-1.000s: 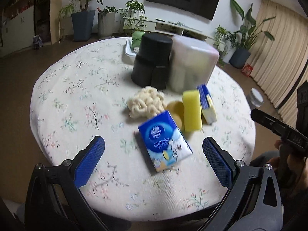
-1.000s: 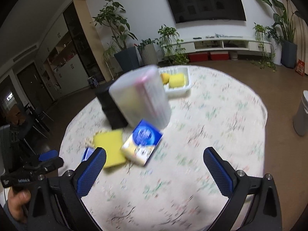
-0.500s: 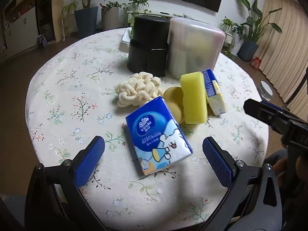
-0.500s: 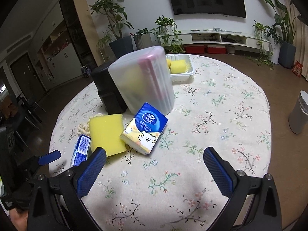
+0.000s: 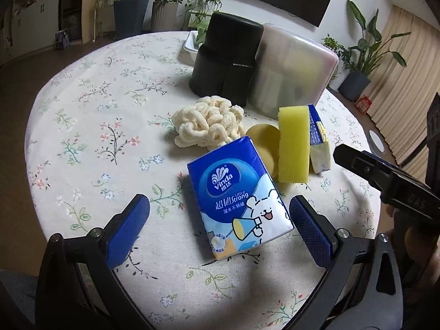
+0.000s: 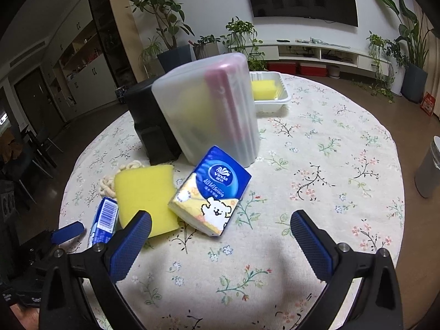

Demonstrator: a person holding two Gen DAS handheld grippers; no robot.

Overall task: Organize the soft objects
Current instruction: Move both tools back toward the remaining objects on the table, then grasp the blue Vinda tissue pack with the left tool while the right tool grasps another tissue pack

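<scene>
L gripper [image 5: 218, 220] low over round floral-cloth table [image 5: 90, 115], jaws wide apart, nothing held; blue Vinda tissue pack [image 5: 238, 202] lies flat btwn its fingers, not touched. R gripper [image 6: 220, 236] also spread wide, empty, hovering near table edge. Blue-and-yellow tissue pack [image 6: 210, 191] just ahead at 12 o'clock, leaning on yellow rectangular sponge [image 6: 145, 195] at 10. Cream knotted cloth [image 5: 209, 125] beyond, by black cylinder container [image 5: 227, 60] & frosted plastic box [image 6: 209, 107].
</scene>
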